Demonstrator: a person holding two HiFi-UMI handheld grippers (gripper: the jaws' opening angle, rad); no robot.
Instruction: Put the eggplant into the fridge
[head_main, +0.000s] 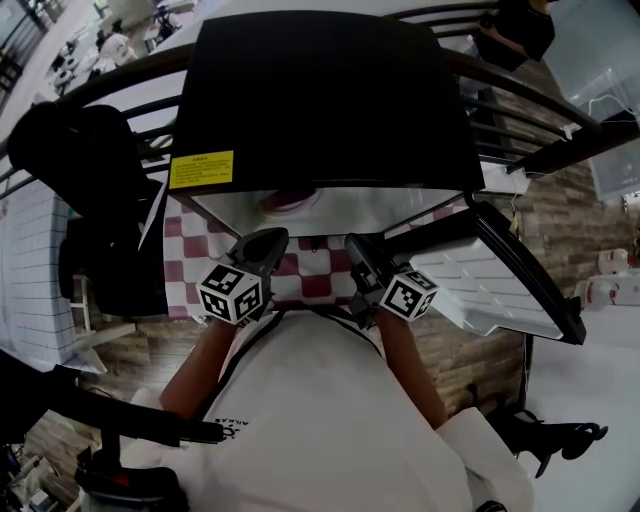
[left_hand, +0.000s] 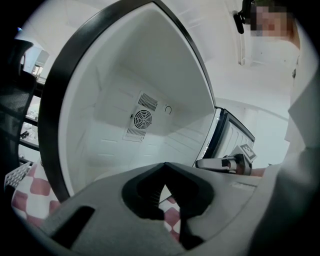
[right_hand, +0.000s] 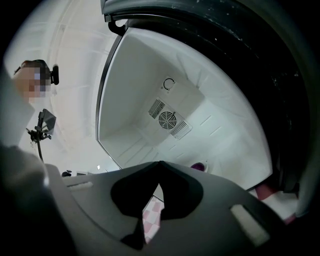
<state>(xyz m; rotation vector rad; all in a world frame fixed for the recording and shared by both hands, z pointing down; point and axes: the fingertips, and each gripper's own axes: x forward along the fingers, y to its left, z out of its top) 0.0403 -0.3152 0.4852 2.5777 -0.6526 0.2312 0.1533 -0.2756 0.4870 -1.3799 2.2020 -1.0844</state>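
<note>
- Lying on the white floor of the fridge (head_main: 320, 90), that's the eggplant (right_hand: 200, 166): a small purple shape sitting toward the right side of the compartment in the right gripper view, well clear of both tools.
- Only part of it is peeking out past the tool body, so its full outline isn't showing.
- Behind it, a round fan vent (right_hand: 169, 120) is sitting on the fridge's back wall.
- The fridge door (head_main: 505, 285) is hanging wide open, swung out to the right in the head view, with its white inner face turned up toward the camera.
- A yellow label (head_main: 200, 170) is sitting on the black top of the fridge, near its left front corner.
- The fridge is standing on a counter that is wearing a red-and-white checked cloth (head_main: 310, 275).
- The left tool (head_main: 265, 240) is hovering just in front of the opening, over the cloth, with its jaws meeting at the tips and gripping nothing.
- The right tool (head_main: 355, 248) is hanging just beside it, pointing into the opening; its jaws are closed together too, and they're empty.
- Both marker cubes, left (head_main: 232, 292) and right (head_main: 410, 295), are facing up at the head camera.
- The person's white shirt (head_main: 330, 420) is filling the lower part of the head view.
</note>
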